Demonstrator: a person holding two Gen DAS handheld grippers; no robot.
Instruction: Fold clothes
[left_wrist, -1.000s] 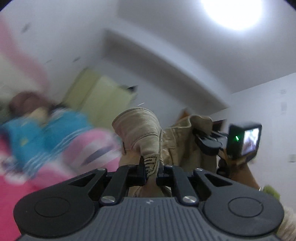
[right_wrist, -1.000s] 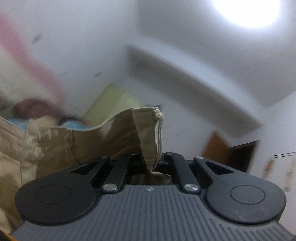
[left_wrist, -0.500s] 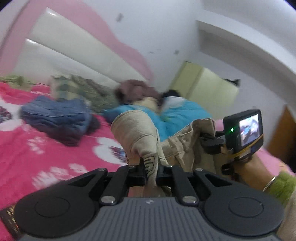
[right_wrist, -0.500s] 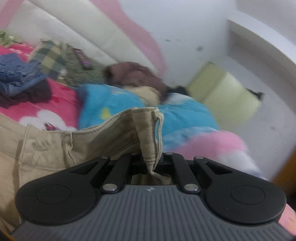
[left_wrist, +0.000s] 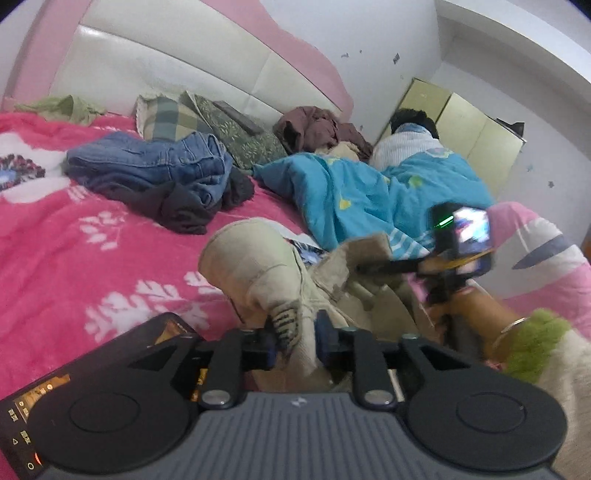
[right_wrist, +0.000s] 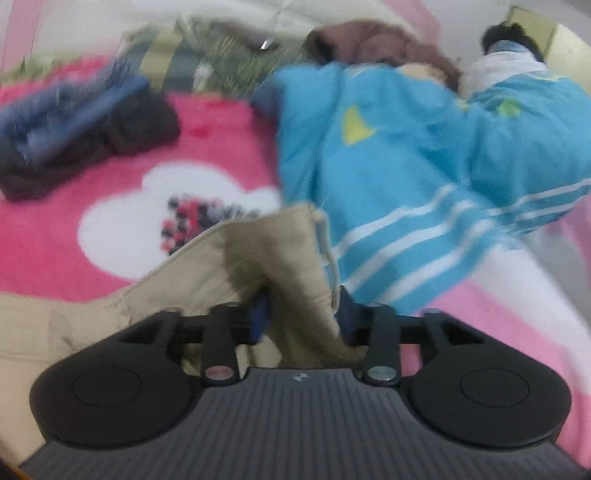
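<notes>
Open pink bed (left_wrist: 74, 258) is left ahead and to the left, bounded further back by folded jeans (left_wrist: 155, 166) and pillows (left_wrist: 221, 129), while the right is blocked by a person under a blue blanket (left_wrist: 369, 192)

A pink bedspread (left_wrist: 110, 236) with white flower and leaf prints covers the bed, backed by a cream padded headboard (left_wrist: 177, 62) edged in pink. Two patterned pillows (left_wrist: 207, 125) lean against it, a dark flat object (too small to identify) lying on one. A person (left_wrist: 410, 136) lies under a blue blanket (left_wrist: 369, 192) with white stripes. A phone (left_wrist: 40, 402) with a lit screen rests at the near left edge. A yellow-green cabinet (left_wrist: 476, 136) stands by the white wall.
</notes>
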